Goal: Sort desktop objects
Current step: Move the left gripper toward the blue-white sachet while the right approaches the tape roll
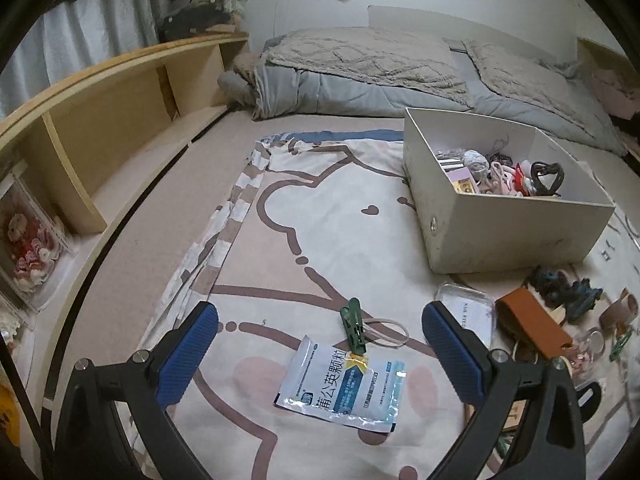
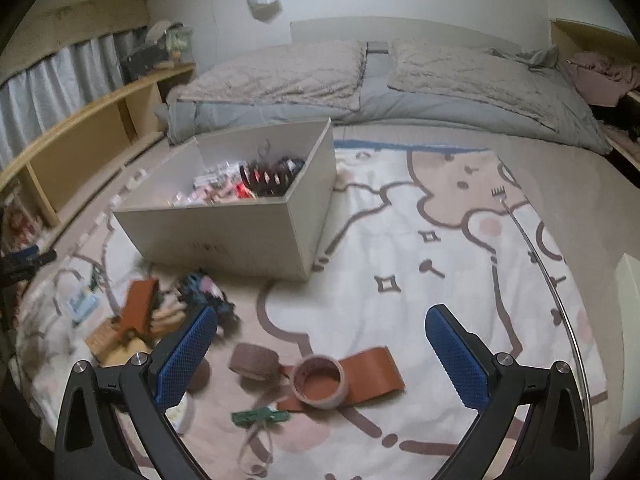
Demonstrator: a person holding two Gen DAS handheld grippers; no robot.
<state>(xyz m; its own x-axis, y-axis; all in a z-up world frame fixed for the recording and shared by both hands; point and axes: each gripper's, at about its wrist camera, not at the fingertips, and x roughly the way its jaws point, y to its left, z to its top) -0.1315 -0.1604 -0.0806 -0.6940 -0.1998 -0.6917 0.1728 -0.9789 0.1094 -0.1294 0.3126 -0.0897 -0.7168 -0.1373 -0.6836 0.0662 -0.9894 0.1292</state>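
Between the spread fingers of the left hand-held gripper point(image 1: 320, 344) lies a green clip point(image 1: 353, 325), beside a sachet point(image 1: 342, 386). Right hand-held gripper point(image 2: 322, 344): wide, empty, above a tape roll point(image 2: 319, 379).

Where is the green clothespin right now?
In the left wrist view, the green clothespin lies on the cartoon blanket between the open left claw's fingers, its lower end touching the medicine sachet, beside a rubber band.
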